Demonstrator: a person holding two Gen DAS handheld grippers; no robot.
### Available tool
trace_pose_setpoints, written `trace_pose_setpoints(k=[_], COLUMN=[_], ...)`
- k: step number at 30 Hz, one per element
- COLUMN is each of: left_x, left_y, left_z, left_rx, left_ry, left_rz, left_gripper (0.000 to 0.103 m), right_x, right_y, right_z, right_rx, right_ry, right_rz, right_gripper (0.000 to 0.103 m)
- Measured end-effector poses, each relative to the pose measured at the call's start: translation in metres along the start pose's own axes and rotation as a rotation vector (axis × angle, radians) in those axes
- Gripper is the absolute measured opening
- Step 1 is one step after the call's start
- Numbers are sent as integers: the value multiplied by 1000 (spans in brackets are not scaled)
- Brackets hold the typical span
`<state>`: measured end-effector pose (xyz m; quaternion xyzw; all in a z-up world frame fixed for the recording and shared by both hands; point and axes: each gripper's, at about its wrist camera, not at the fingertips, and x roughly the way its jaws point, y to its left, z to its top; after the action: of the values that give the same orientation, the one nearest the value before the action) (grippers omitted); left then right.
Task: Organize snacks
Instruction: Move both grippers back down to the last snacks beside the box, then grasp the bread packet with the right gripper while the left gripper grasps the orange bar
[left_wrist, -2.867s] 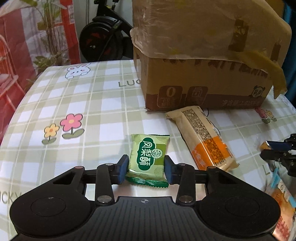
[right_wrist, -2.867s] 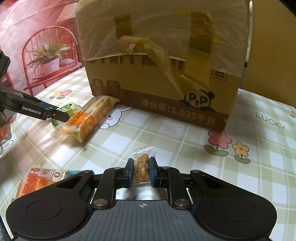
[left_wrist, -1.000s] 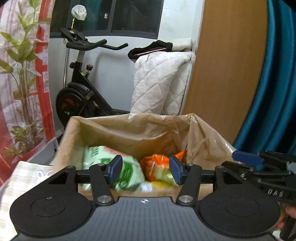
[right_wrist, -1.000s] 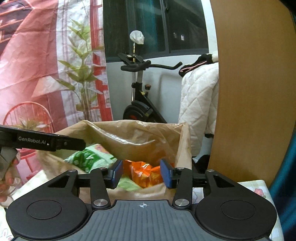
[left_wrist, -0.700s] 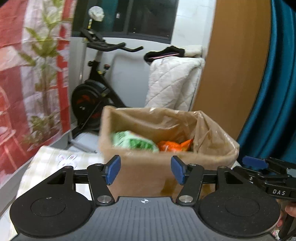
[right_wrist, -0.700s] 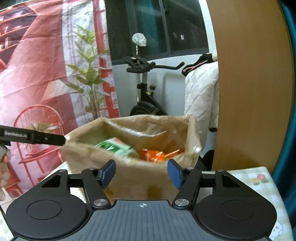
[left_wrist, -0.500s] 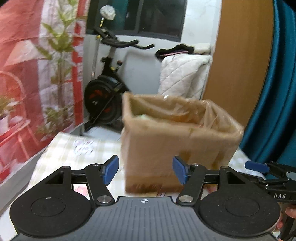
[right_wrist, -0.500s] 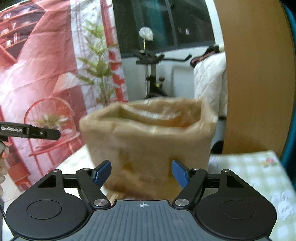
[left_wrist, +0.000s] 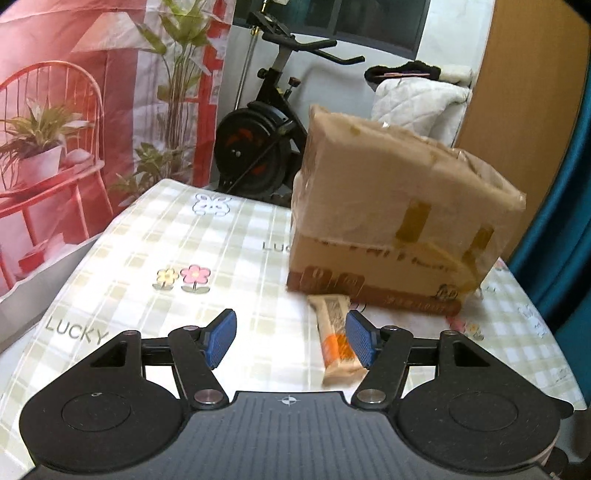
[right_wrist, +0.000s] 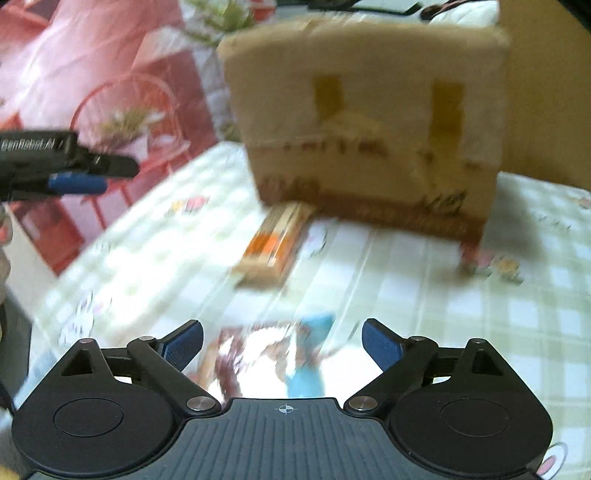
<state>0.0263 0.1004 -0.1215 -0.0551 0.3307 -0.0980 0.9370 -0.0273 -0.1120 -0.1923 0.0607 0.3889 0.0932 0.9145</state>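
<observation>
Left wrist view: my left tool (left_wrist: 291, 341) stands wide open and empty above the tabletop (left_wrist: 140, 258); its right pad hides part of the orange-and-tan snack bar (left_wrist: 334, 334) lying before the cardboard box (left_wrist: 391, 221), whose contents cannot be seen.

Right wrist view, heavily blurred: my right tool (right_wrist: 282, 341) gapes wide, holding nothing, over a shiny snack packet (right_wrist: 269, 354) that is hard to make out.

- "LUCKY" was printed on the checked tablecloth (left_wrist: 122, 280) near the left edge; a second print, "LUC", ran behind the cardboard box (left_wrist: 388, 221)
- box lettering was too blurred to read; snack bar (left_wrist: 334, 339) print was illegible too
</observation>
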Motion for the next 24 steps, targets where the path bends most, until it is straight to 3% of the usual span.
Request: trace_pose_setpoints(k=[2, 11, 13, 15, 17, 24], left_x=[0, 7, 8, 8, 8, 16], left_y=[1, -3, -2, -1, 0, -1], left_z=[-5, -16, -18, -22, -24, -23], left_rx=[-2, 5, 4, 0, -12, -48], left_ry=[4, 21, 26, 29, 36, 38], left_rz=[4, 32, 39, 44, 45, 36], left_gripper=[78, 79, 79, 79, 79, 79], right_x=[5, 25, 32, 29, 28, 31], right_y=[5, 12, 8, 5, -2, -51], right_z=[-5, -13, -15, -18, -16, 5], right_rx=[1, -16, -15, -31, -33, -36], right_ry=[27, 126, 146, 127, 118, 70], right_rz=[7, 46, 49, 52, 62, -28], right_gripper=[95, 95, 87, 77, 74, 71])
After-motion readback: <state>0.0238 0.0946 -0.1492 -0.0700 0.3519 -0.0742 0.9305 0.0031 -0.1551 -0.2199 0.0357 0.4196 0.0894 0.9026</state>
